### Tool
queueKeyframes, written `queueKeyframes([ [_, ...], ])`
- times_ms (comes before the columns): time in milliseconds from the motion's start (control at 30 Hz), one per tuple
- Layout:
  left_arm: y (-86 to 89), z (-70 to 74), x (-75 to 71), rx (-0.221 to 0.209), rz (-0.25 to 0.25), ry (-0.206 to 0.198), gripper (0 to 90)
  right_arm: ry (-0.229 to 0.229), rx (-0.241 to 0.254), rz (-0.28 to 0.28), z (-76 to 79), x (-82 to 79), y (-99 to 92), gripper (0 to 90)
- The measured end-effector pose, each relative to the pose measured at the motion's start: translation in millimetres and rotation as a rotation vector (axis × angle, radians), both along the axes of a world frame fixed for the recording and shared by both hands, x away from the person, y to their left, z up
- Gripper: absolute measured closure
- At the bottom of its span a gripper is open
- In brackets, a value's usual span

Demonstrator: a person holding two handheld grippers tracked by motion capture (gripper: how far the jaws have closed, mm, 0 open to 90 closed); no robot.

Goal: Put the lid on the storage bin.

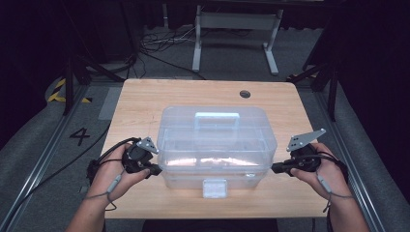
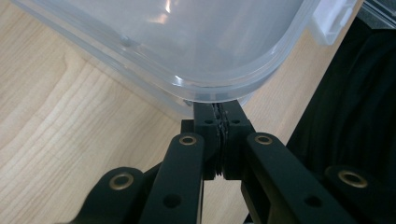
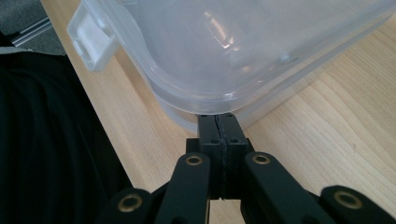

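**Flanking a clear storage box with both claws closed**

Sitting at the centre of the high view, the clear plastic box (image 1: 216,145) rests on the tabletop (image 1: 140,101), lid on, handle (image 1: 216,118) uppermost, white latch (image 1: 214,188) at its lower edge. The left claw (image 1: 155,170) lies at lower left, jaws closed together, tips tucked just under the lid's rim at the box's corner. The right claw (image 1: 275,168) mirrors it at lower right, jaws likewise closed on nothing, tips under the rim.

Grey floor (image 1: 43,145), dark surroundings
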State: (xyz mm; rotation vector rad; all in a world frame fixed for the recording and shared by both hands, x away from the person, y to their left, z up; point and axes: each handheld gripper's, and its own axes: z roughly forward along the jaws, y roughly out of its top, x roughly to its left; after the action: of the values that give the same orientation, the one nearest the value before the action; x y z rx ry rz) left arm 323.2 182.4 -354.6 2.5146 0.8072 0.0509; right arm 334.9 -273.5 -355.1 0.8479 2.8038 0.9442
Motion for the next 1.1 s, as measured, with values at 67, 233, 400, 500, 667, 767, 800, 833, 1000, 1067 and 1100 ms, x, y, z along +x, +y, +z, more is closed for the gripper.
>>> queueKeyframes([
  [67, -0.2, -0.6, 0.1, 0.006, 0.001, 0.004, 88.1, 0.007, -0.004, 0.009, -1.6, 0.9, 0.2, 90.0],
  [233, -1.7, -2.5, 0.4, 0.021, -0.011, 0.014, 88.2, 0.016, -0.018, 0.014, -3.0, 1.1, 0.9, 90.0],
  [400, -2.3, -3.5, 0.4, 0.029, -0.014, 0.024, 88.2, 0.025, -0.026, 0.019, -4.2, 1.1, 1.6, 90.0],
  [500, -2.9, -4.2, 0.1, 0.042, -0.017, 0.029, 88.2, 0.034, -0.038, 0.021, -4.9, 0.9, 2.2, 90.0],
  [667, -3.5, -4.6, 0.0, 0.056, -0.024, 0.036, 88.3, 0.042, -0.052, 0.026, -6.9, 1.3, 3.6, 90.0],
  [767, -3.5, -4.9, -0.6, 0.061, -0.023, 0.043, 88.2, 0.048, -0.062, 0.029, -7.5, 1.4, 4.1, 90.0],
  [800, -2.6, -5.5, -0.8, 0.079, -0.024, 0.046, 87.9, 0.052, -0.079, 0.033, -8.4, 1.5, 4.5, 90.0],
  [833, -2.6, -5.5, -0.8, 0.079, -0.024, 0.046, 87.8, 0.052, -0.079, 0.033, -8.4, 1.5, 4.5, 90.0],
  [1000, 6.6, -3.0, 0.0, 0.048, -0.013, 0.042, 87.2, 0.046, -0.070, 0.043, -6.9, 0.5, 2.2, 90.0],
  [1067, 7.9, -2.4, -0.2, 0.038, -0.007, 0.045, 86.6, 0.043, -0.067, 0.044, -5.9, 0.3, 1.1, 90.0],
  [1100, 9.7, -1.2, 0.2, 0.024, -0.006, 0.040, 86.6, 0.040, -0.064, 0.041, -5.0, -0.1, 0.3, 90.0],
])
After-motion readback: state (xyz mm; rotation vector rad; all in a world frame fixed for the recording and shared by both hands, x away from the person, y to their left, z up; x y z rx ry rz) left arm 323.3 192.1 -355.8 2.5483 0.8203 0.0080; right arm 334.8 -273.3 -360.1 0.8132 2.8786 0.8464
